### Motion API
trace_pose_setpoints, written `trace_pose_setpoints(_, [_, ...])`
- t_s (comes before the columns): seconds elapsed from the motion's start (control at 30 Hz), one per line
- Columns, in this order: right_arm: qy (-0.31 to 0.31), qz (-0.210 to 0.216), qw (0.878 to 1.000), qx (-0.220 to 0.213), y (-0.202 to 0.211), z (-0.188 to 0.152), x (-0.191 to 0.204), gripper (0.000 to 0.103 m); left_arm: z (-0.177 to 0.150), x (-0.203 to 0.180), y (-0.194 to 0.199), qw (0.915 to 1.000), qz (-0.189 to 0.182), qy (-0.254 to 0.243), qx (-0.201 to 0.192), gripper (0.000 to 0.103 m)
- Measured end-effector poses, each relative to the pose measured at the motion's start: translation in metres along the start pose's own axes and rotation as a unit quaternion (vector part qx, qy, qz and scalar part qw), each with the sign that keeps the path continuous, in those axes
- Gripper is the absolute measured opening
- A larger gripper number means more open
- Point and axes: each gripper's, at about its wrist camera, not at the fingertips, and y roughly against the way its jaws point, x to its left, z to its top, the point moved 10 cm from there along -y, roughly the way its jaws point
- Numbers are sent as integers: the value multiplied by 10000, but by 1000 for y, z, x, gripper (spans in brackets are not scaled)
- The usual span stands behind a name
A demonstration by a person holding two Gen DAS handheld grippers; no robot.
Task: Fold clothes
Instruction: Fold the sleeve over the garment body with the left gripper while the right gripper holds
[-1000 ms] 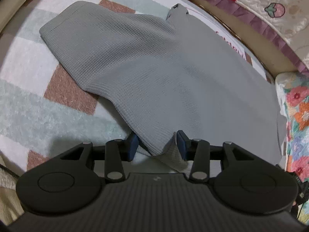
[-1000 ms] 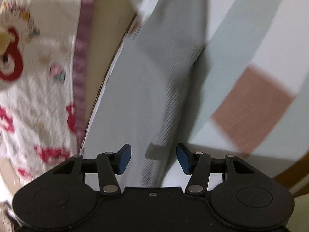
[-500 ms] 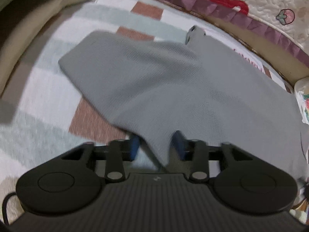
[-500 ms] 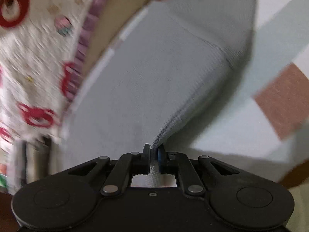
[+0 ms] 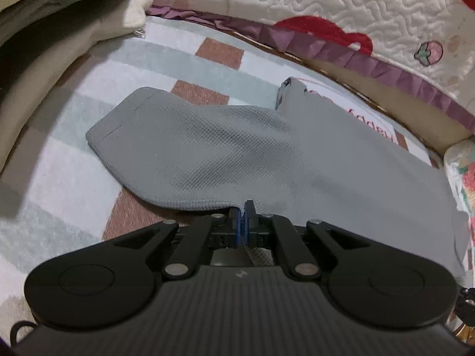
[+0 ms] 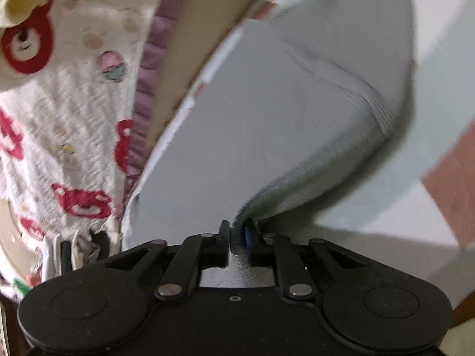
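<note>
A grey waffle-knit shirt [image 5: 225,154] lies spread on a checked blanket [image 5: 74,184], one sleeve pointing left. My left gripper [image 5: 243,222] is shut on the shirt's near edge, which rises into the blue pads. In the right wrist view the same shirt [image 6: 267,136] runs away from me, lifted in a fold. My right gripper [image 6: 236,234] is shut on its edge, with fabric bunched between the fingers.
A white quilt with red bear prints and a purple frill [image 5: 356,50] borders the far side; it also shows in the right wrist view [image 6: 74,118]. Beige and dark clothes [image 5: 59,14] are piled at the far left. A floral cloth [image 5: 466,184] lies at the right.
Both grippers went from open to shut on the shirt's edge, the right one first. The left one has tilted up, so more of the quilt shows. The shirt edges are lifted.
</note>
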Motion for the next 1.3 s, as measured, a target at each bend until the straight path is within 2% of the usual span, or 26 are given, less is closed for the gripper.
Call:
trace_pose_setpoints(0.1, [305,-178,9993,152,-14,11,1,8,37,-21,7,9992,-206,-262,-224,1])
trace_pose_setpoints(0.17, [745,-152,9970,117,-15,32,23,8,77,-39,28,9959,-423,-326,-737,1])
trace_pose_setpoints(0.23, [1437,390,9878,-457,10,64,76,8,108,-49,51,9887,-680,-298,-1301,1])
trace_pose_setpoints(0.3, [2141,903,9670,-1049,40,79,121,8,119,-49,61,9840,-774,-264,-1584,1])
trace_pose_setpoints(0.37, [2407,1020,9581,-1174,48,75,130,7,106,-38,45,9884,-609,-225,-1375,1])
trace_pose_setpoints(0.5, [2228,518,9691,-924,23,68,95,7,76,-15,7,9956,-293,-143,-878,1])
trace_pose_setpoints(0.63, [2042,14,9766,-670,-1,59,59,7,45,9,-30,9993,23,-60,-379,4])
trace_pose_setpoints(0.73, [1897,-364,9800,-479,-18,52,32,8,44,4,-23,9994,8,-137,-305,6])
trace_pose_setpoints(0.8, [1811,-573,9811,-371,-27,48,18,13,41,-6,-9,9993,-116,-198,-310,24])
trace_pose_setpoints(0.83, [1799,-571,9813,-368,-27,46,17,14,37,-13,-1,9991,-177,-224,-325,29])
trace_pose_setpoints(0.9, [1775,-567,9818,-364,-25,42,16,17,25,-27,12,9986,-344,-267,-295,32])
trace_pose_setpoints(1.0, [1688,-527,9836,-350,-23,34,13,38,-2,-56,16,9967,-757,-300,-3,36])
trace_pose_setpoints(1.1, [1330,-197,9903,-347,-23,19,7,41,-27,-77,0,9934,-1039,-331,355,40])
trace_pose_setpoints(1.17, [1192,-26,9921,-386,-23,12,5,42,-38,-82,-19,9932,-960,-343,571,40])
trace_pose_setpoints(1.23, [979,134,9945,-334,-24,8,6,47,-36,-78,-26,9958,-738,-211,495,40])
trace_pose_setpoints(1.3, [1039,187,9939,-311,-26,8,7,47,-33,-73,-30,9980,-511,-53,360,43])
